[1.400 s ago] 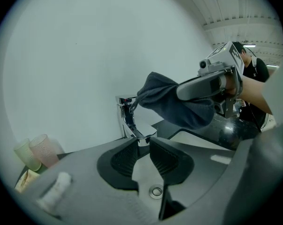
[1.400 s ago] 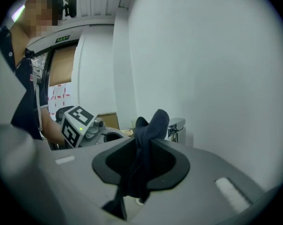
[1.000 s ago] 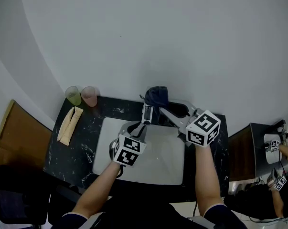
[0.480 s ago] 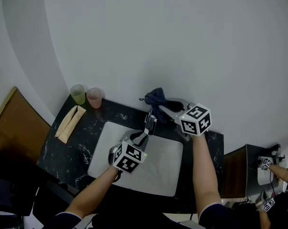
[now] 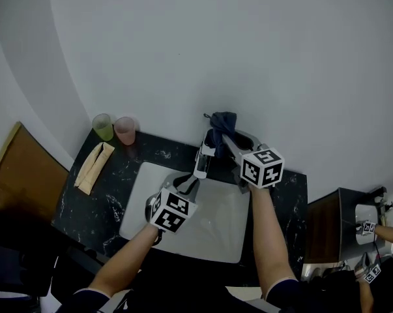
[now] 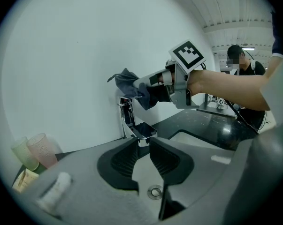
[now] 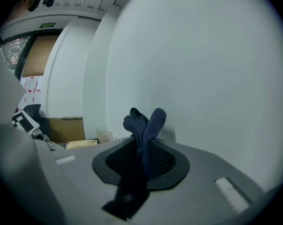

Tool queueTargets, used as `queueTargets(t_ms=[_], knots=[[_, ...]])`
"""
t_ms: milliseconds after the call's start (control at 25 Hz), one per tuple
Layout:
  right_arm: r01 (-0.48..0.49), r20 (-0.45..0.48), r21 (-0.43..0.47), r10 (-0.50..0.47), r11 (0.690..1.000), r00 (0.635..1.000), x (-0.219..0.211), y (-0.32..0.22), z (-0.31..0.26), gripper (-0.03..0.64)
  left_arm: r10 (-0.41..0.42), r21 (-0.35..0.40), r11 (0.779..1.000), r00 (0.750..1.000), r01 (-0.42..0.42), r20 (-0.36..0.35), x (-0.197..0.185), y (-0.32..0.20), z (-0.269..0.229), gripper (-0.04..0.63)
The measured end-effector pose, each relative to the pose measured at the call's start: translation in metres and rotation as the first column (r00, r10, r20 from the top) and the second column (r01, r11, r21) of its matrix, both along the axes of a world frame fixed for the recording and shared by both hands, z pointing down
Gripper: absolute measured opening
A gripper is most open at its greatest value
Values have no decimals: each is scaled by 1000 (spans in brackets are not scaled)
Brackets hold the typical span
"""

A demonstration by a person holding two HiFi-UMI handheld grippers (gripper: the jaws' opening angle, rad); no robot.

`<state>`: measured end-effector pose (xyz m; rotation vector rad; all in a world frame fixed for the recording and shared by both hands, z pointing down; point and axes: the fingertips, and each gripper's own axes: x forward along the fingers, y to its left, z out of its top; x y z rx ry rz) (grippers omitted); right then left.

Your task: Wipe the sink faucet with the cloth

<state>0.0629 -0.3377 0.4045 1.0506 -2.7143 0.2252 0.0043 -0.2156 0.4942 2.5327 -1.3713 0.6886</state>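
A green cup (image 5: 103, 127) and a pink cup (image 5: 125, 130) stand by the wall, well off to the left gripper's left. A beige packet (image 5: 95, 167) lies on the counter (image 5: 85, 207) just in front of them. The left gripper (image 5: 188, 182) (image 6: 142, 142) hangs over the sink (image 5: 216, 230), its jaws a little apart and gripping nothing. The spout of the faucet (image 5: 203, 160) (image 6: 129, 118) sits just ahead of its tips. To the right, the right gripper (image 5: 223, 139) (image 7: 143, 144) reaches in past the faucet, its jaws closed on the cloth (image 5: 221, 122) (image 7: 143, 125). The dark blue cloth sticks out beyond the tips and trails below them, right at the faucet's top.
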Motion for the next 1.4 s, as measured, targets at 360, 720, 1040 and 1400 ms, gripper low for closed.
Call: queueTargets(t_ms=[360, 720, 1040, 1400], knots=[[-74, 18, -144, 78, 987, 997, 1, 12, 60, 84, -9, 10, 1000, 1000, 8, 23, -2, 2, 1, 77], [-57, -83, -276, 36, 959, 996, -5, 7, 123, 84, -23, 11, 1000, 998, 23, 57, -5, 4, -2, 72], [-26, -206, -346, -49, 938, 977, -15, 22, 149, 85, -26, 14, 1000, 998, 25, 57, -6, 3, -2, 72], [105, -201, -413, -203, 905, 958, -30, 61, 159, 84, -17, 9, 1000, 998, 17, 59, -6, 4, -1, 66]])
